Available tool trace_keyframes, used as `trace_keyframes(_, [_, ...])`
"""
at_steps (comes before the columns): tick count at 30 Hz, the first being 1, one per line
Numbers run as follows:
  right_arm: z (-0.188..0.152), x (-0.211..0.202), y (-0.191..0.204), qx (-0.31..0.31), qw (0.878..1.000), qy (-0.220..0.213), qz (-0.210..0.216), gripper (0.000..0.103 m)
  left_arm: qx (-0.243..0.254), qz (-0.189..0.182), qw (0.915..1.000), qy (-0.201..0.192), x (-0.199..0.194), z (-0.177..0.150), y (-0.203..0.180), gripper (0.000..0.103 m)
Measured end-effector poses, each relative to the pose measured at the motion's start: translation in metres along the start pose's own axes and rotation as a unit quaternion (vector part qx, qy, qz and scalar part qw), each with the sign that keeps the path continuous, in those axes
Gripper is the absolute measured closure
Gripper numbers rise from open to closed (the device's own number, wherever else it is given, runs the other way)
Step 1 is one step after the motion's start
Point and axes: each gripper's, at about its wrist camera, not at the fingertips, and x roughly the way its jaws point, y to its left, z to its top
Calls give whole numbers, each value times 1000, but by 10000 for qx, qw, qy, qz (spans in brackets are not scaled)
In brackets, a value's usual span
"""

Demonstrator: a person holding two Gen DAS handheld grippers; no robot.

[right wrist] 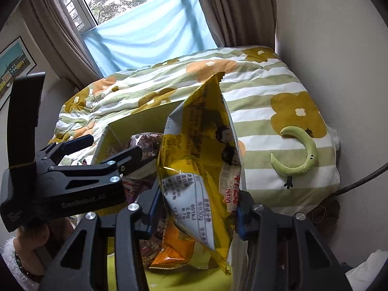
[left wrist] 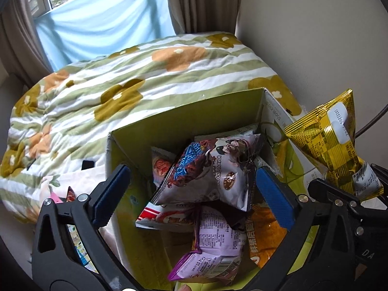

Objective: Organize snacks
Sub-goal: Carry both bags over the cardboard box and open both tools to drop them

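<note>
An open green cardboard box (left wrist: pixel 184 114) on the bed holds several snack packets. A grey and purple packet (left wrist: pixel 213 169) lies on top, with a lilac packet (left wrist: pixel 218 249) and an orange packet (left wrist: pixel 266 240) below. My left gripper (left wrist: pixel 191 194) hovers open over the box, with the grey packet between its blue pads (left wrist: pixel 274 196) but not gripped. My right gripper (right wrist: pixel 194 208) is shut on a yellow Oishi snack bag (right wrist: pixel 201 150) and holds it above the box's right side. That bag also shows in the left wrist view (left wrist: pixel 325 138). The left gripper also shows in the right wrist view (right wrist: pixel 106 150).
The box sits on a bed with a green-striped flowered quilt (left wrist: pixel 121 80). A green crescent toy (right wrist: pixel 300 155) lies on the pillow at the right. A few more packets (left wrist: pixel 70 194) lie left of the box. A wall (left wrist: pixel 315 24) and curtains (right wrist: pixel 232 7) are behind the bed.
</note>
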Motion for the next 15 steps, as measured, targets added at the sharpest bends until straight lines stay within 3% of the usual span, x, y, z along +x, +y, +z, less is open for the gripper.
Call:
trace_keyframes(7, [6,-5,3,-75,10000,-65,12,59,-251,-132,9996,21,-22,-19,26,1])
trace_keyframes(15, [14,11,9,27,10000,89,28,58,-372,5,9993,50,-42,-40,52,1])
